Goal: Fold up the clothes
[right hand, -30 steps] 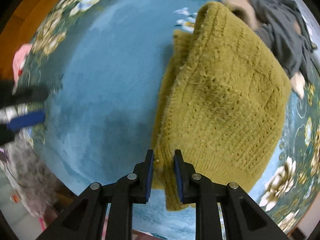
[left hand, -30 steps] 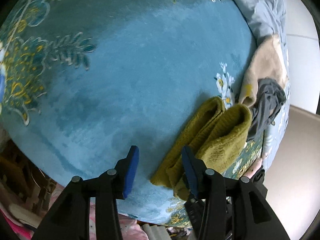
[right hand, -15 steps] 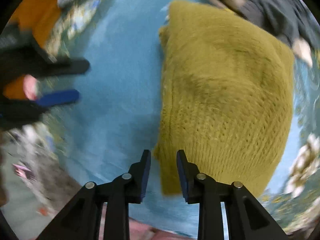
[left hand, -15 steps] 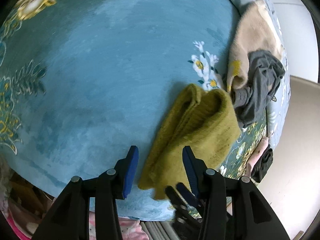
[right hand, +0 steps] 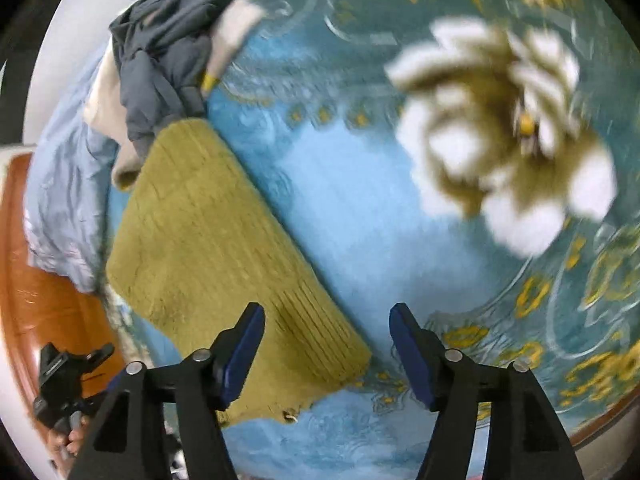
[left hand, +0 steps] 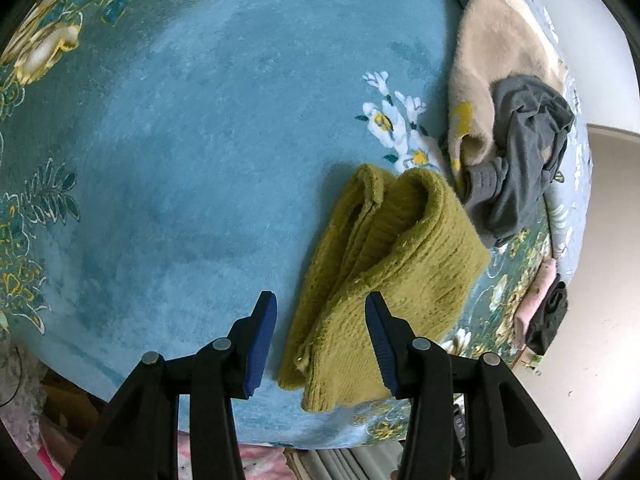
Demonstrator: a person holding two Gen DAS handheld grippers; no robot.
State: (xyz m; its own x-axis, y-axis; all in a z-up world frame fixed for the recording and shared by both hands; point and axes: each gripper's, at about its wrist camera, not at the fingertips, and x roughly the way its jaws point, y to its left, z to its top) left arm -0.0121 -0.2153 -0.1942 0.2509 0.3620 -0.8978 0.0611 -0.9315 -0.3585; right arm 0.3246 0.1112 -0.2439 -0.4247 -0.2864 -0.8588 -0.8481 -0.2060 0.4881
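Olive-green knit sweater (left hand: pixel 384 276), folded into a thick bundle, lies on the blue floral bedspread (left hand: pixel 180 140) near its front edge, touching the heap of beige garment (left hand: pixel 492 68) and grey garment (left hand: pixel 528 152) behind it. Our left gripper (left hand: pixel 320 340) hovers over the bundle's near end, jaws partly apart and gripping nothing, the knit showing between the blue pads without being pressed. Our right gripper (right hand: pixel 326 354) is opening its jaws right now; the sweater's ribbed corner (right hand: pixel 316 344) sits below the gap, no pad on it.

We judge the fold on this piece is done, so the job is to let go cleanly: lift both tools straight up so no pad snags the loose knit and drags a layer open, then go for the next garment in the heap.

The left view gives us the open side of the bundle, stacked layers and a rolled lip that could spring apart. The right view, blurred, shows only the flat top face, but adds the pale blue sheet (right hand: pixel 64 184), an orange wooden surface (right hand: pixel 36 304) beyond the bed, and a person's fingers on a dark rig (right hand: pixel 64 384) at lower left, probably our other tool.
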